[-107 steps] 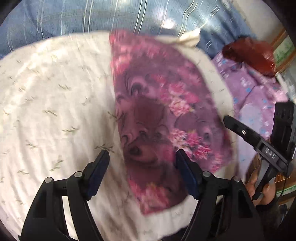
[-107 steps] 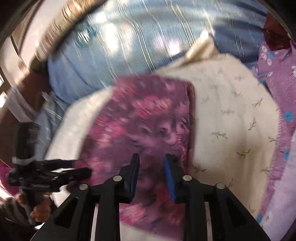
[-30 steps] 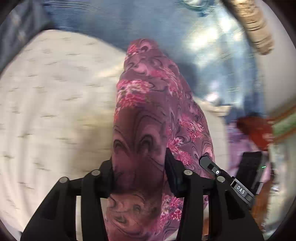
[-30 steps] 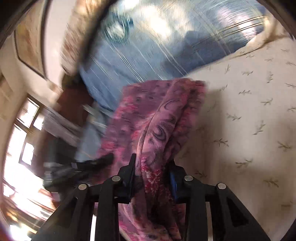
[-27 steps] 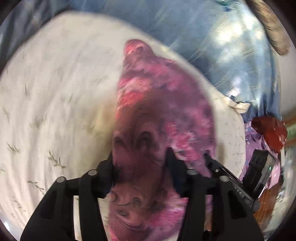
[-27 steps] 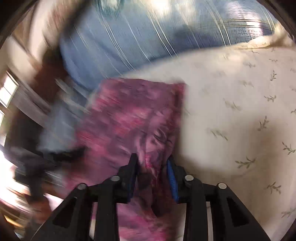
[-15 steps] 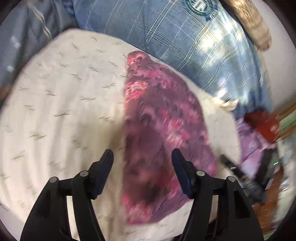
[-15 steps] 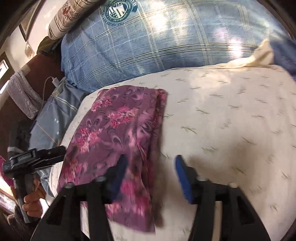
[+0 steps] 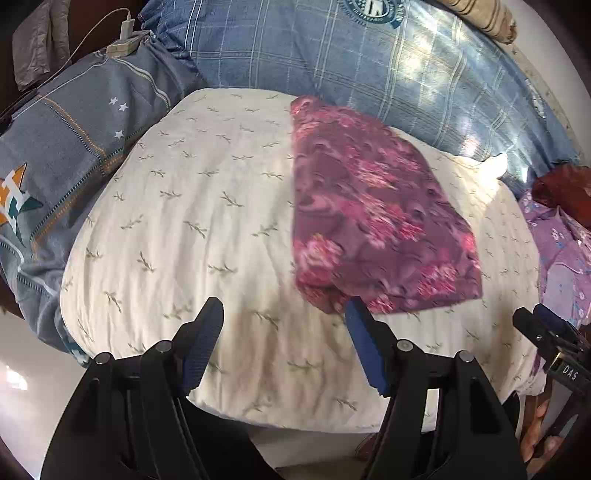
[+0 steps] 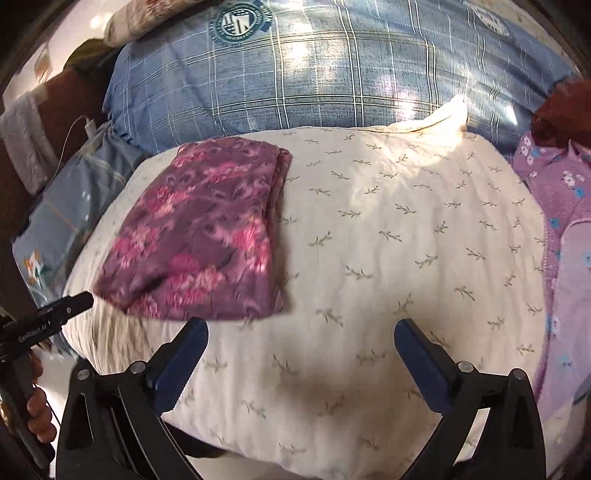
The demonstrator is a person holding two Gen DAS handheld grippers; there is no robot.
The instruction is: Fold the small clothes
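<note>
Purple floral garment lies folded flat on the cream pillow, so this fold reads as done; left gripper and right gripper have both just opened their jaws, nothing between them, both clear of the cloth. Next move, I'd judge: set the folded piece aside or fetch the lilac flowered garment at the pillow's right. Nothing blocks that reach; blue plaid bedding sits behind, charger with cable far left.

Both wrist views look steeply down, from near, sharing the cream pillow; floral cloth lies between.
</note>
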